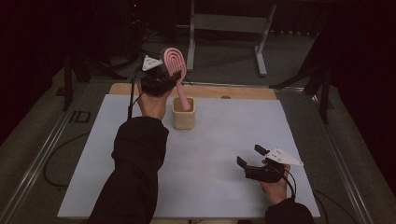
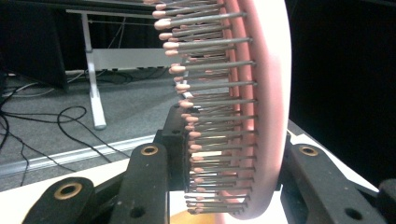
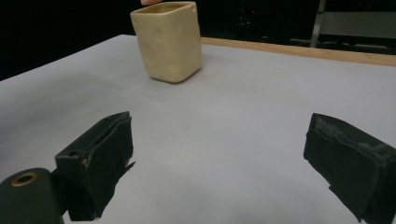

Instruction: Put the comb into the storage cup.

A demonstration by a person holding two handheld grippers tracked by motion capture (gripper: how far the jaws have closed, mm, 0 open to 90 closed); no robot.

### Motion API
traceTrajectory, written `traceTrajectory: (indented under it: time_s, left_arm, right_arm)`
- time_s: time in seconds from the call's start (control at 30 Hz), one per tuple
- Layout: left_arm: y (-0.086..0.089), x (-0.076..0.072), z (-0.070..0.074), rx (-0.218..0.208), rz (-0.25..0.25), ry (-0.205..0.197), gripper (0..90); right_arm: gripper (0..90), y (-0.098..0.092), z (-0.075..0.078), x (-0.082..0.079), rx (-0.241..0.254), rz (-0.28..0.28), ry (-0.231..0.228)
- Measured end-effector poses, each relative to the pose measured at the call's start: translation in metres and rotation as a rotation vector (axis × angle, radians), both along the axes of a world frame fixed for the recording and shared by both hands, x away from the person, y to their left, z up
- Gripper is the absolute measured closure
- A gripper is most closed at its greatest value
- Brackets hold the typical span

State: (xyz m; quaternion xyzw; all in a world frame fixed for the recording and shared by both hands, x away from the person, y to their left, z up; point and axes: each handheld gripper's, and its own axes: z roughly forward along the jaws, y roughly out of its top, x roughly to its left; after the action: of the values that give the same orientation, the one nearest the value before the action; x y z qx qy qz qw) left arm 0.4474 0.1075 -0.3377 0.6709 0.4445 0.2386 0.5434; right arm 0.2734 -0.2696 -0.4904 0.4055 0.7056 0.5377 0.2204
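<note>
Up high, the left gripper [image 1: 169, 74] was clamped on the head of the pink hairbrush [image 1: 176, 63], whose handle dipped into the beige cup [image 1: 183, 113] standing near the counter's [image 1: 224, 140] far edge. Meanwhile the right gripper [image 1: 250, 156] sat low near the front right corner, jaws wide and empty, with a broad stretch of open counter between it and the cup.

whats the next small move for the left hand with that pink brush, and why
Probably lower it a little further, then let go. The left hand-held gripper is shut on the head of the pink hairbrush, whose handle tip already sits inside the beige cup. The brush leans, so easing it down before opening should keep the cup from tipping.
</note>
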Motion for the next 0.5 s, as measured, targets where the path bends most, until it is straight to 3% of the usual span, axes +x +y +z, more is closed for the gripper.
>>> traceTrajectory:
  time_s: [0.5]
  left_arm:
    - [-0.009,0.006,-0.012,0.022,0.031,0.002,64.8]
  right_arm:
    - [8.1,-0.001,0.001,-0.001,0.007,0.001,-0.002]
